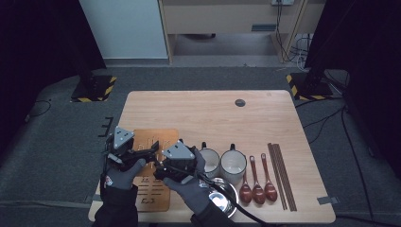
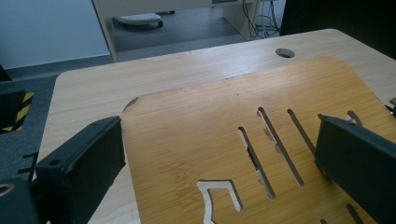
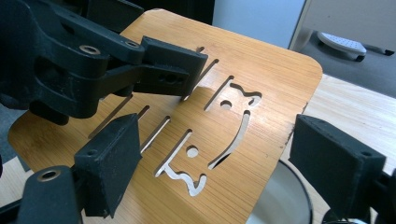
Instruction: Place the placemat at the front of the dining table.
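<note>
Both tools hover over the slotted board (image 1: 152, 187) on the bench (image 1: 265, 118), jaws apart and empty. The left tool (image 1: 153, 150) lies nearer its centre. The right tool (image 1: 158, 171) sits by the board's right edge, beside the mugs (image 1: 222, 163).

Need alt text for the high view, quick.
Both tongs, left and right, hang open over a slotted bamboo board at the table's near left. Two mugs, three spoons and chopsticks lie to its right.

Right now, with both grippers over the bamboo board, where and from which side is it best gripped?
Probably by the board's edges: it is thin, flat and lies level on the table. The left gripper and right gripper, both open, could each pinch a side edge. The cut-out slots look too narrow for jaws.
</note>
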### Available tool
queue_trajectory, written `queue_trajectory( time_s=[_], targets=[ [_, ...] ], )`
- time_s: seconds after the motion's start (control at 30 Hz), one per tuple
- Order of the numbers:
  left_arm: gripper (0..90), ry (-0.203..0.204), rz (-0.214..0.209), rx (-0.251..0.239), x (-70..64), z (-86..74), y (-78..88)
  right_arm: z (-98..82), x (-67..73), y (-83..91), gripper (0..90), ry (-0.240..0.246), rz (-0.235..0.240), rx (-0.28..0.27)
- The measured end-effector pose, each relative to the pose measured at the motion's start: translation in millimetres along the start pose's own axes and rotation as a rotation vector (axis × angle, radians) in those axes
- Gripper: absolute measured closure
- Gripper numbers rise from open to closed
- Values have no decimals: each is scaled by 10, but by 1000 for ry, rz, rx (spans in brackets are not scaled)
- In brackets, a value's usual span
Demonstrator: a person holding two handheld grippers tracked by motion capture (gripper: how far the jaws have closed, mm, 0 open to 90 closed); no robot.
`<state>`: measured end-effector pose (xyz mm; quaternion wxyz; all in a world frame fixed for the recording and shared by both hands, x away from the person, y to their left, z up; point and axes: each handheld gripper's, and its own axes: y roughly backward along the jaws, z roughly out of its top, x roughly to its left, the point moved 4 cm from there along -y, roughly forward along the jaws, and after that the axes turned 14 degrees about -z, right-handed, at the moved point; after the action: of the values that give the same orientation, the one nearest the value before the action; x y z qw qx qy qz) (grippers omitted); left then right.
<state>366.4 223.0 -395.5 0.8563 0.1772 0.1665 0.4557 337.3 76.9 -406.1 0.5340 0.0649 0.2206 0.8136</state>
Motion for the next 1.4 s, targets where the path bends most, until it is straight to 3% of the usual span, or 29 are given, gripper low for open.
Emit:
queue_trajectory(
  time_s=[0.7,1.4],
  targets=[
    [10,-26,-22,-9,-170,259,-221,81,-310,27,164,-4,-39,-23],
    [10,-58,-49,-31,-400,554,-502,155,-737,74,166,-16,-74,-61]
  ],
)
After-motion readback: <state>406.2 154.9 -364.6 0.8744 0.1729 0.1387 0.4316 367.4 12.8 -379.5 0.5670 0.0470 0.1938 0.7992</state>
